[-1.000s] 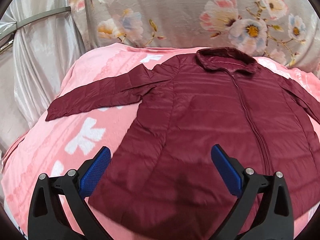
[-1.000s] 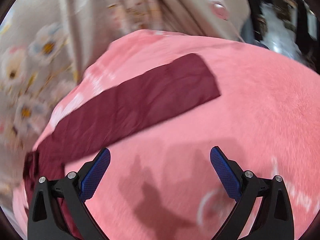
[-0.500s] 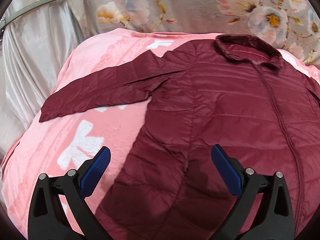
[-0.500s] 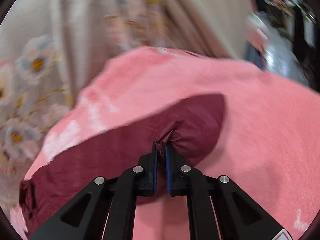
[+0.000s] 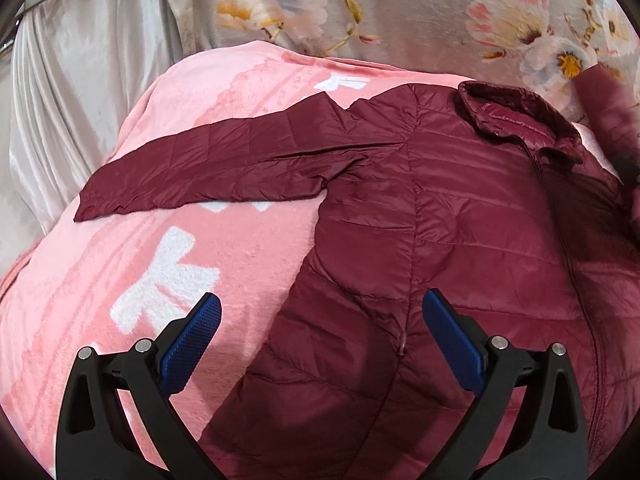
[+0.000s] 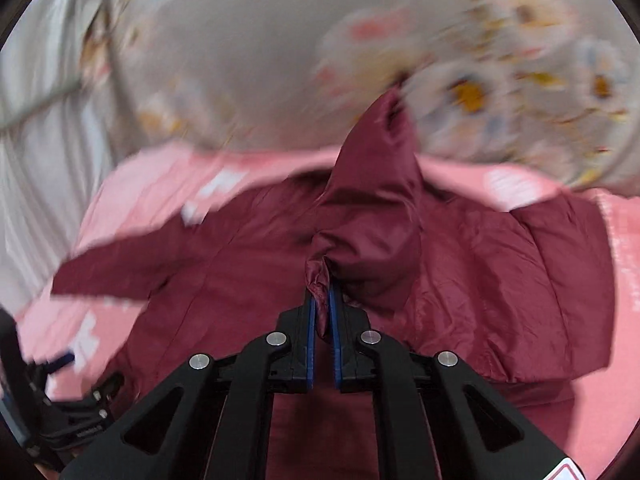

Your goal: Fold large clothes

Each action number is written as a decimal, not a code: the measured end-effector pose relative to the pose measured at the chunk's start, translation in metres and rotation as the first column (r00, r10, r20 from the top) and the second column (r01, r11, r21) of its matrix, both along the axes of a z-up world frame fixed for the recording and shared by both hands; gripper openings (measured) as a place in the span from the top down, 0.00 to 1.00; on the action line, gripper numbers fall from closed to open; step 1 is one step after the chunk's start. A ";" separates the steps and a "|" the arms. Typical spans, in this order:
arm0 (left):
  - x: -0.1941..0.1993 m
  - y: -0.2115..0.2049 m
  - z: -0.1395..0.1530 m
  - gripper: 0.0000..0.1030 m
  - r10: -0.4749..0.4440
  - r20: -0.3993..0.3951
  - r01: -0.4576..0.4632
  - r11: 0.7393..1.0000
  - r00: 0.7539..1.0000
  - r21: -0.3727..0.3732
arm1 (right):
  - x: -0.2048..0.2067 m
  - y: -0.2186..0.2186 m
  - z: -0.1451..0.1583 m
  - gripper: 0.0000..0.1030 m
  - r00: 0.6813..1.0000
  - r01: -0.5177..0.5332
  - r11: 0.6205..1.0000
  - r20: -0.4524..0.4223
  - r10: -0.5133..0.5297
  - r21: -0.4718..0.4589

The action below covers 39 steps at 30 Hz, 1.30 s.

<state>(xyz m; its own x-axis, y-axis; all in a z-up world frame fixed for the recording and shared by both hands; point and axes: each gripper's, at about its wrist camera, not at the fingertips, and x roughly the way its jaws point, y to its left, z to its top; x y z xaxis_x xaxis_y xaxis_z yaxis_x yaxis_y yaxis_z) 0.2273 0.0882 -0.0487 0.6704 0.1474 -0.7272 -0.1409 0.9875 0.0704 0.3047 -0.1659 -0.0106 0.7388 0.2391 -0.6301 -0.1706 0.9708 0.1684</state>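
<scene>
A dark red quilted jacket (image 5: 460,232) lies front up on a pink blanket (image 5: 132,280), collar toward the far side. One sleeve (image 5: 208,168) stretches out flat to the left. My left gripper (image 5: 320,320) hovers open above the jacket's lower left side, nothing between its blue pads. My right gripper (image 6: 322,296) is shut on the cuff of the other sleeve (image 6: 376,208), which is lifted over the jacket's body (image 6: 248,264). That raised sleeve (image 5: 612,112) shows blurred at the right edge of the left wrist view. The left gripper (image 6: 60,360) appears at the lower left of the right wrist view.
A grey floral fabric (image 5: 400,12) rises behind the blanket. A pale satin curtain (image 5: 60,100) with a metal rail hangs at the left. The blanket (image 6: 624,280) continues to the right of the jacket.
My right gripper shut on the right sleeve's cuff, lifted it and swung it over the jacket body. My left gripper drifted left toward the outstretched left sleeve, still open.
</scene>
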 end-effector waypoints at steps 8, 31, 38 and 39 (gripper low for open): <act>0.017 0.001 0.017 0.05 -0.076 0.024 0.078 0.986 0.997 -0.146 | -0.008 0.048 -0.036 0.54 0.989 -0.130 0.991 -0.076 0.130 0.006; 0.107 -0.040 -0.002 0.97 -0.164 -0.147 0.079 0.882 0.975 -0.465 | -0.020 -0.241 -0.092 0.65 0.817 0.572 0.734 -0.333 -0.471 0.367; 0.102 -0.045 0.032 0.99 -0.176 -0.018 0.160 0.929 0.984 -0.334 | -0.015 -0.242 -0.074 0.99 0.837 0.546 0.742 -0.220 -0.500 0.389; 0.102 -0.046 0.027 0.99 -0.177 -0.024 0.161 0.936 0.984 -0.314 | -0.023 -0.236 -0.061 0.99 0.849 0.524 0.773 -0.144 -0.509 0.358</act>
